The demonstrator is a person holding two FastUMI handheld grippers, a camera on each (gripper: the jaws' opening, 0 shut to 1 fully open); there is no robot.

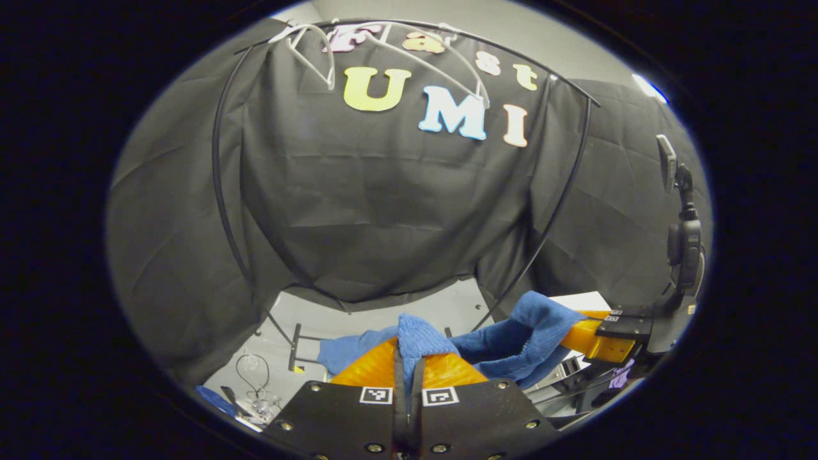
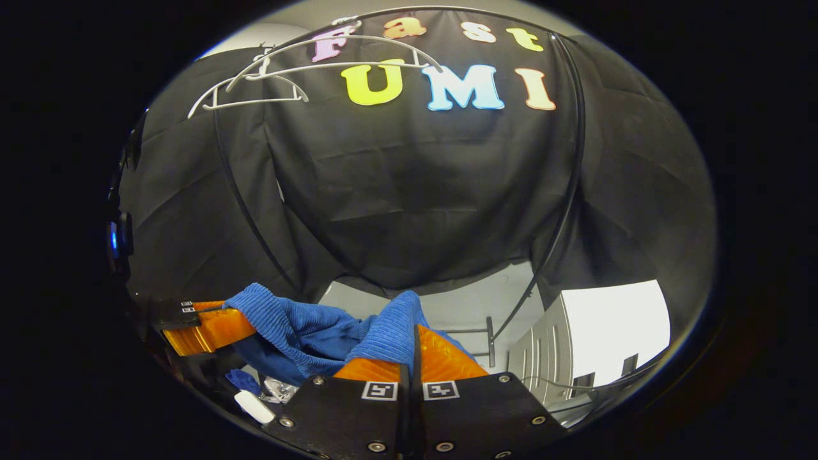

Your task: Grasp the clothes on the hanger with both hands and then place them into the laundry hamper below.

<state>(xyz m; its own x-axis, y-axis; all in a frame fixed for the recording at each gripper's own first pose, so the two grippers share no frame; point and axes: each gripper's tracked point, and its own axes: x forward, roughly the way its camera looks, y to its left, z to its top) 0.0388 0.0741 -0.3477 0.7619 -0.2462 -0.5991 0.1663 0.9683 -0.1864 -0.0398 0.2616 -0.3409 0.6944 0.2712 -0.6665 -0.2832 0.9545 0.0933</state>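
A blue ribbed garment (image 1: 511,338) hangs stretched between my two grippers, off the hangers. In the left gripper view my left gripper (image 1: 409,358) is shut on a bunched fold of it at bottom centre, and the right gripper (image 1: 597,338) grips its other end at the right. The right gripper view has my right gripper (image 2: 414,348) shut on a fold of the garment (image 2: 300,332), with the left gripper (image 2: 211,329) pinching the far end at the left. A white slatted hamper (image 2: 549,348) stands low on the right. Bare white hangers (image 2: 268,76) hang overhead.
A black tubular clothes rack (image 1: 220,191) arches over the booth, its feet on the grey floor (image 1: 358,313). A camera mount (image 1: 684,243) stands at the right. Loose cable (image 1: 252,370) lies on the floor at lower left, and a small white object (image 2: 254,406) lies below the garment.
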